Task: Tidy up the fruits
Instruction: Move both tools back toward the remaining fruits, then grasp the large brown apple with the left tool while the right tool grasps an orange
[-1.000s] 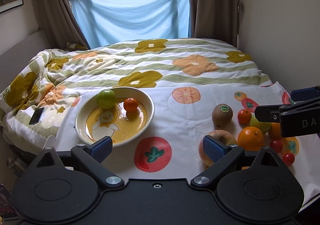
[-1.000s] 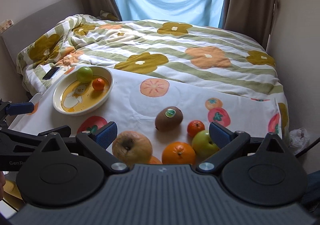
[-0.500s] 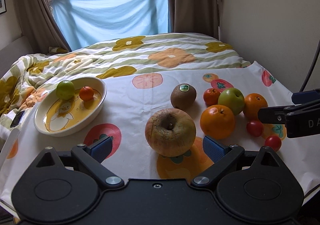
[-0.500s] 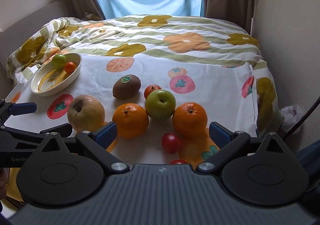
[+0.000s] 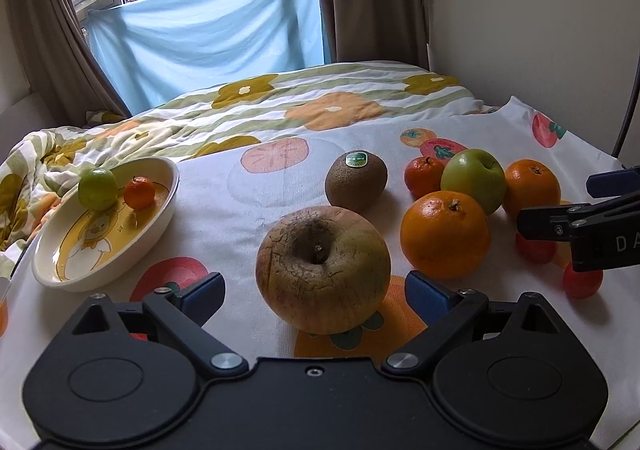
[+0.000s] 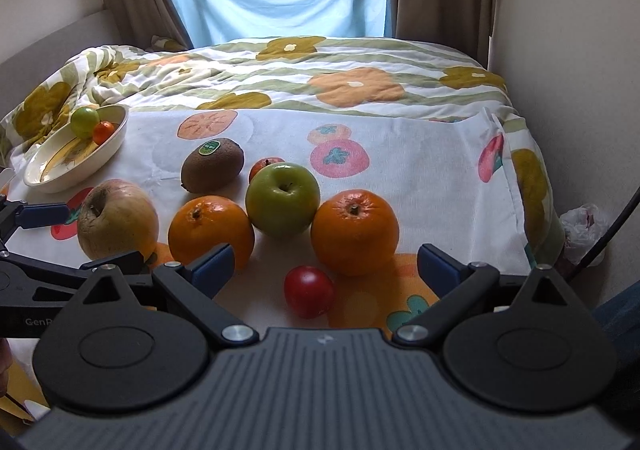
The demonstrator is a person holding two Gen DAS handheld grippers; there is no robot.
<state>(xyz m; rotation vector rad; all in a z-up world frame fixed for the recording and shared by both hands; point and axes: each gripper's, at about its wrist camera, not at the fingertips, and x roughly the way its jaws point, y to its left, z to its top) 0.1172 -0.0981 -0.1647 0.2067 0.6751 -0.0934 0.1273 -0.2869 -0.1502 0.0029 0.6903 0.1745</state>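
Observation:
A big wrinkled brownish apple point(image 5: 323, 269) point(image 6: 117, 224) lies on the printed cloth, right in front of my open left gripper point(image 5: 315, 294), between its blue fingertips without touching them. Behind it sit a kiwi point(image 5: 356, 181) point(image 6: 212, 164), two oranges point(image 5: 445, 239) point(image 6: 355, 231), a green apple point(image 5: 473, 179) point(image 6: 282, 199) and a small tangerine point(image 5: 423, 177). My right gripper point(image 6: 325, 269) stands open just short of a red cherry tomato point(image 6: 309, 291) and the right orange. A cream bowl point(image 5: 68, 270) point(image 6: 116, 146) at the left holds a small green fruit point(image 5: 97, 188) and a tangerine point(image 5: 139, 192).
The fruit lies on a white cloth with persimmon prints point(image 5: 248, 210) over a flowered quilt point(image 6: 320, 66). A wall point(image 6: 568, 50) and a dark cable point(image 6: 616, 226) close the right side. Two more cherry tomatoes point(image 5: 582, 281) lie under the right gripper's finger in the left wrist view.
Both grippers have swung right and come down closer to the fruit pile. The brown apple now fills the left gripper's gap; the cherry tomato sits in front of the right one. Both stayed open.

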